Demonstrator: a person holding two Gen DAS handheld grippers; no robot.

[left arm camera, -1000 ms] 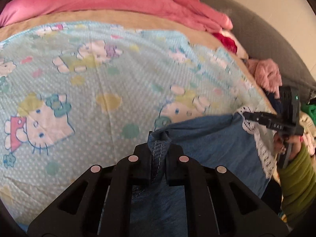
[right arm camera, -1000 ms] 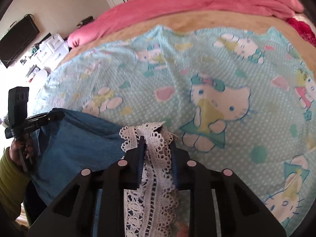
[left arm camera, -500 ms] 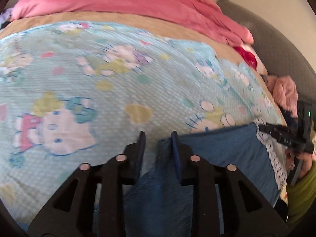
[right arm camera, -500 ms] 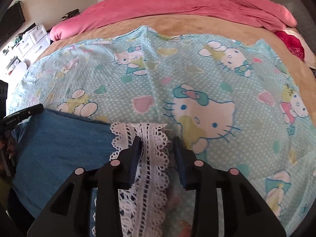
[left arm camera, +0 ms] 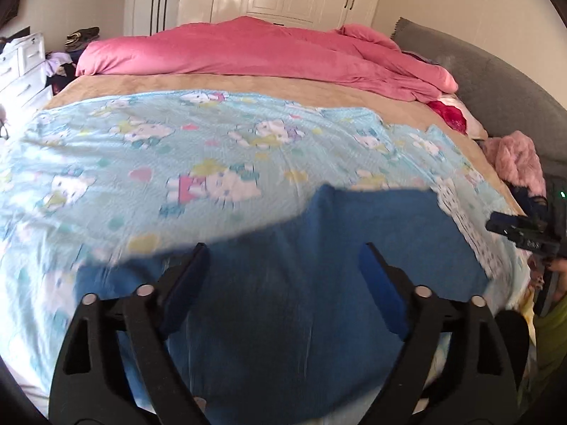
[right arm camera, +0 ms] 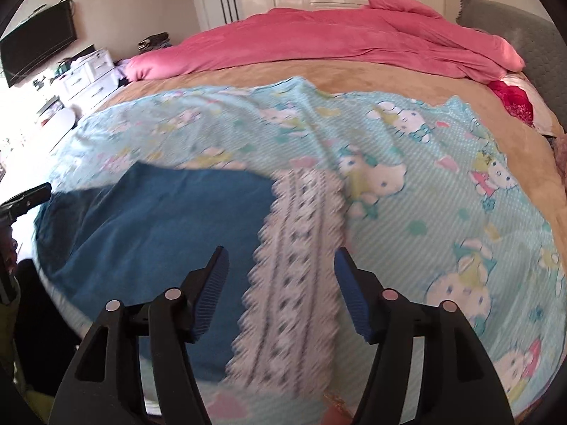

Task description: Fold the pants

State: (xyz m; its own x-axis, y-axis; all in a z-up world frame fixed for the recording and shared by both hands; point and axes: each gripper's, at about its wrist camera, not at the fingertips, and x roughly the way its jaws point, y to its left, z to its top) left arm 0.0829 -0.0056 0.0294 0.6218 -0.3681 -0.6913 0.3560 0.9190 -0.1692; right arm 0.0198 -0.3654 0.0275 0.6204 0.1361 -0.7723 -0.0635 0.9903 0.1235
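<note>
Blue denim pants [left arm camera: 319, 283] with a white lace hem [right arm camera: 297, 255] lie flat on the light blue cartoon-cat sheet [left arm camera: 177, 148] at the bed's near edge. My left gripper [left arm camera: 283, 272] is open and empty, raised just above the denim. My right gripper [right arm camera: 280, 276] is open and empty above the lace hem; the denim [right arm camera: 159, 219] spreads to its left. The right gripper also shows at the right edge of the left wrist view [left arm camera: 524, 233], and the left gripper's tip at the left edge of the right wrist view [right arm camera: 24, 198].
A pink duvet [left arm camera: 265, 49] is bunched across the far side of the bed on a tan blanket [right arm camera: 319, 74]. A grey headboard [left arm camera: 496, 74] and pink fluffy clothes [left arm camera: 514, 159] are to the right. White drawers [right arm camera: 85, 74] and a TV [right arm camera: 35, 46] stand to the left.
Both grippers opened and let go, the left of the denim edge, the right of the lace hem. Both pulled back and lifted; the pants now lie flat on the sheet.
</note>
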